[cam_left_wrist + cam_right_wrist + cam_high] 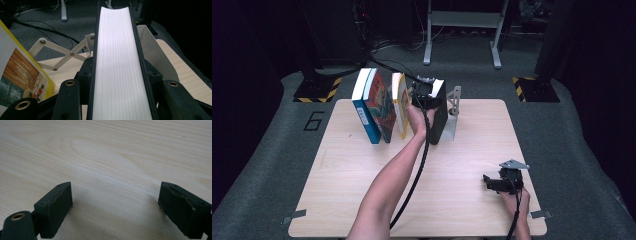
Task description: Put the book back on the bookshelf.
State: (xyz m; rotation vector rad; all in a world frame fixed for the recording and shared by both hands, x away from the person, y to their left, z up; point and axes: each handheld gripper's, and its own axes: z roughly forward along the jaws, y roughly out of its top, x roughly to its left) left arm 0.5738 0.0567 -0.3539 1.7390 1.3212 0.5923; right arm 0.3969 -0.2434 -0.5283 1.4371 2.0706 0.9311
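Note:
A black-covered book [439, 117] stands upright at the back of the wooden table [337, 190], and my left gripper [427, 95] is shut on its top edge. In the left gripper view its white page edges [118, 62] run straight ahead, the two black jaws pressing on the covers from both sides. Left of it stand a yellow book [401, 102], a book with a colourful cover [379, 107] and a blue book [364, 107]. My right gripper [488, 181] rests near the front right of the table, open, with bare wood between its fingers [56, 205].
A pale metal bookend [454, 112] stands just right of the black book, its curved plate [155, 55] close by. A folding lattice piece [62, 51] sits behind the yellow book [22, 75]. Stand bases with yellow-black stripes [317, 90] sit on the carpet beyond.

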